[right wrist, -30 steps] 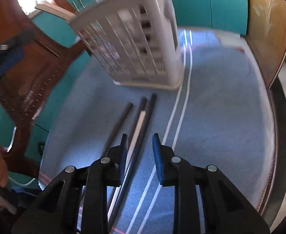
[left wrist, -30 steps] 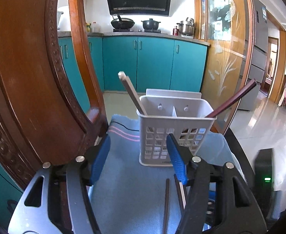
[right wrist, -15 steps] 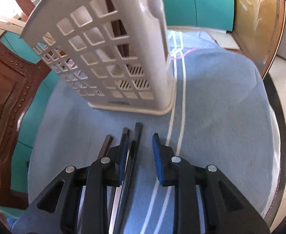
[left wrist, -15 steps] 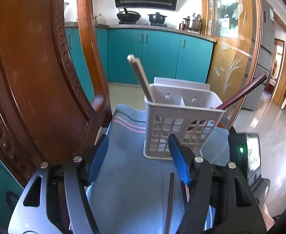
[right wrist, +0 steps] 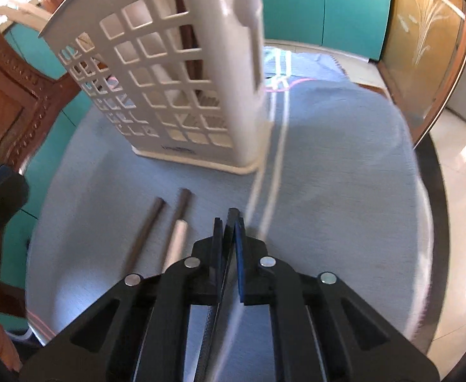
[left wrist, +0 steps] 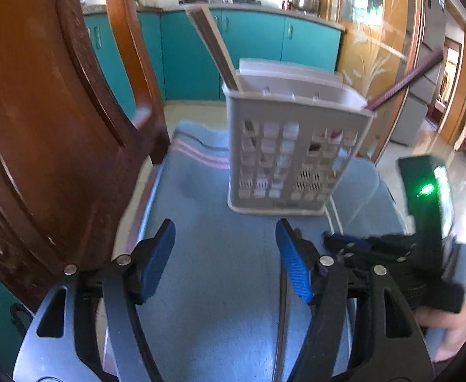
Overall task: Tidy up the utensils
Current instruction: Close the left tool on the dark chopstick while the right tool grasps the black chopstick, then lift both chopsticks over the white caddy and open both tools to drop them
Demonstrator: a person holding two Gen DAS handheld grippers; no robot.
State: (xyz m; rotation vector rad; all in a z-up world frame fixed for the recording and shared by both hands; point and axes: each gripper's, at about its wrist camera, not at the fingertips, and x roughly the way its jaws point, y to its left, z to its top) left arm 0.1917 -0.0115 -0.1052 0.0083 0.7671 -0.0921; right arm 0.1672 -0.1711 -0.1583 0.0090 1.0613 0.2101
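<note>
Black chopstick (right wrist: 223, 270) clamped between right jaws

Both views bright, daylit. Left wrist view: strong light from the far right, glare on the glossy floor (left wrist: 436, 146) and washed-out kitchen wall at top. Green indicator light (left wrist: 427, 188) blooms, smeared. Motion blur on the white basket (left wrist: 291, 156) and right edge — foreground sharper. Right wrist view: overexposed patch at upper left corner; white stripes on the blue cloth (right wrist: 344, 165) streaked by blur. Heavy fisheye bending at both frames' edges, dark vignette in corners.
</note>
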